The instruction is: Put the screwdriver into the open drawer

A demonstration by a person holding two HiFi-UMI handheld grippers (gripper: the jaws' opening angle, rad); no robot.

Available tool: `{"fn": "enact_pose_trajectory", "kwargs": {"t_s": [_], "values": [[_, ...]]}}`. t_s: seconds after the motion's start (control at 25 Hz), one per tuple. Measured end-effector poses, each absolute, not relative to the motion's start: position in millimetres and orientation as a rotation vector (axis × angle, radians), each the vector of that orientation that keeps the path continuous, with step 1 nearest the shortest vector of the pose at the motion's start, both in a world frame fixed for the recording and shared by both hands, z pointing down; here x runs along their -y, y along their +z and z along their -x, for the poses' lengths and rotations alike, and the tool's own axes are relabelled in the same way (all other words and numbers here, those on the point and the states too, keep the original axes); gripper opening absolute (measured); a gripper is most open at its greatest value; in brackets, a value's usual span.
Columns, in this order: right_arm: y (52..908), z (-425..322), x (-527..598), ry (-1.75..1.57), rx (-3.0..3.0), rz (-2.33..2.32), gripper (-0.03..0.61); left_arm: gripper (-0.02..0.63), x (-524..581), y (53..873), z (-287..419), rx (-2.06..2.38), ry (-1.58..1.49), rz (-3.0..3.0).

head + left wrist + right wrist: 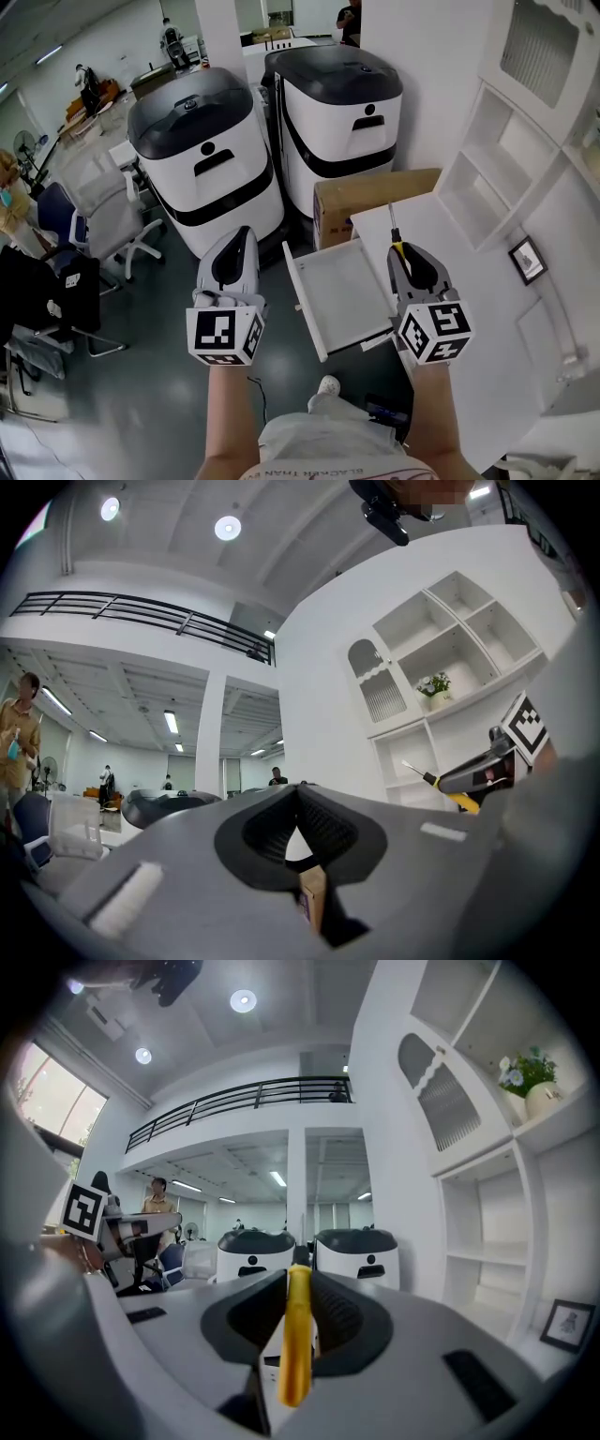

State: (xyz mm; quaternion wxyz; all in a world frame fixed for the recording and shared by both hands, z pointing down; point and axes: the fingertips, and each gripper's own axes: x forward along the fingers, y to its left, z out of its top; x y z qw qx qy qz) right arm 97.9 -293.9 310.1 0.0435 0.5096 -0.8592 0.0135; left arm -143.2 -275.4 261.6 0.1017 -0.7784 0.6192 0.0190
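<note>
Open drawer in head view only, screwdriver in all

2 grippers, 1 screwdriver, 1 drawer, 2 wht machines, 1 cardbd box.

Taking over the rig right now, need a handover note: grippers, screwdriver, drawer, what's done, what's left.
Left gripper: jaws together, nothing in them, to the left of the drawer in the head view.
Right gripper: shut on the yellow-handled screwdriver, whose metal shaft points forward past the jaws.
White open drawer: pulled out of the white desk and lying between the two grippers. What shows of its inside is bare.
Done: the drawer is open and the screwdriver is in hand.
Left: bring the right gripper over the drawer, lower it, and release the screwdriver inside.
</note>
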Motion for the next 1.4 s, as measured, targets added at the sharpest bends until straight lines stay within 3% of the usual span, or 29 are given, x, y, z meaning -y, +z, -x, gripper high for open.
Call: {"fn": "enact_pose_trajectory", "kwargs": {"t_s": [0.6,1.4], "values": [[357,-86,336,0.192,2.597,-1.484,0.086,0.008,311,301,151,-1.912,-0.013,2.341],[519,-62,333,0.6,2.329,-1.392,0.086,0.008,341,404,162,-1.919,-0.18,2.575]]}}
